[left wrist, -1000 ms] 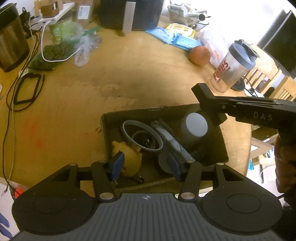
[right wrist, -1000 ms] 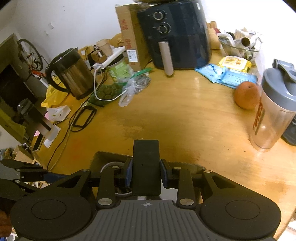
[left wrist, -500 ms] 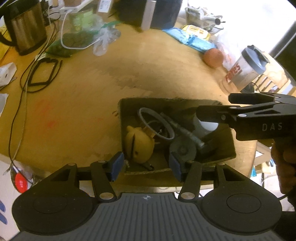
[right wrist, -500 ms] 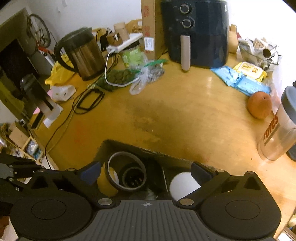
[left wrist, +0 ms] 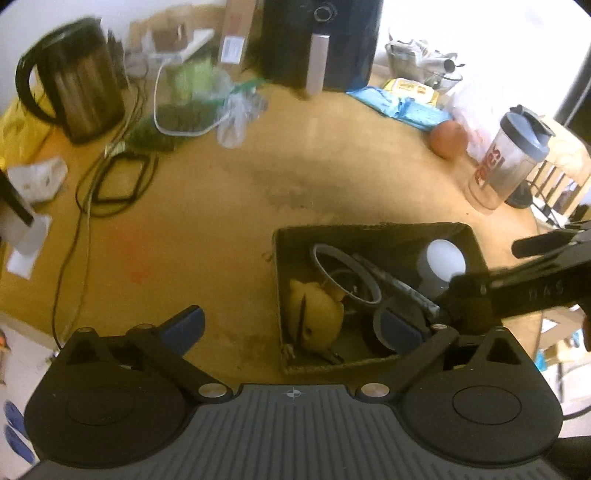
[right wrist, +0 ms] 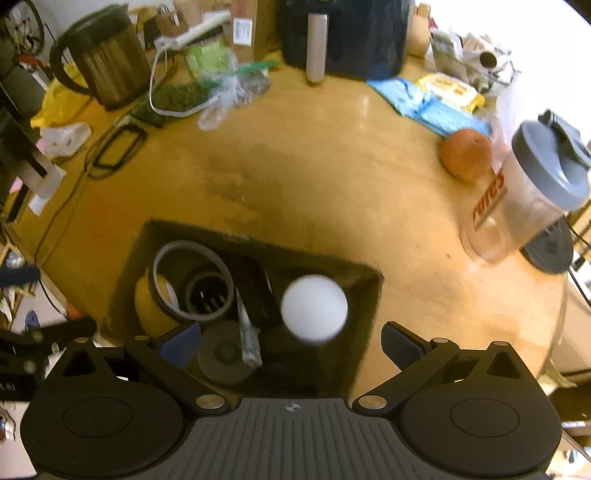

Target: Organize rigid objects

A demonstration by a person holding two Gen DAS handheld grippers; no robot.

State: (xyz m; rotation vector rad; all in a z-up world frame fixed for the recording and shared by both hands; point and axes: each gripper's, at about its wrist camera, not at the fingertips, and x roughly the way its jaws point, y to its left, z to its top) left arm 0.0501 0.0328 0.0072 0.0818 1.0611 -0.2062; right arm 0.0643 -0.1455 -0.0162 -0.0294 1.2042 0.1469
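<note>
A brown cardboard box [left wrist: 373, 227] sits on the wooden table, also in the right wrist view [right wrist: 365, 269]. It holds a white-lidded jar [left wrist: 445, 256] [right wrist: 314, 308], a grey tape ring [left wrist: 345, 271] [right wrist: 188, 280], a yellow object [left wrist: 314, 314], a grey marker [left wrist: 402, 290] and a dark disc [right wrist: 225, 352]. My left gripper [left wrist: 291, 326] is open and empty above the box's left front. My right gripper [right wrist: 291, 345] is open and empty over the box; it shows in the left wrist view [left wrist: 535, 273].
A shaker bottle [right wrist: 524, 192], an orange [right wrist: 467, 153], blue packets [right wrist: 432, 105], an air fryer [right wrist: 343, 33], a steel kettle [right wrist: 107, 55], plastic bags and cables [left wrist: 114, 181] ring the table. Chairs [left wrist: 554, 184] stand past the right table edge.
My right gripper opened and let go of the black phone-like object it held. Both grippers pulled back from the box, and my left gripper opened wider.
</note>
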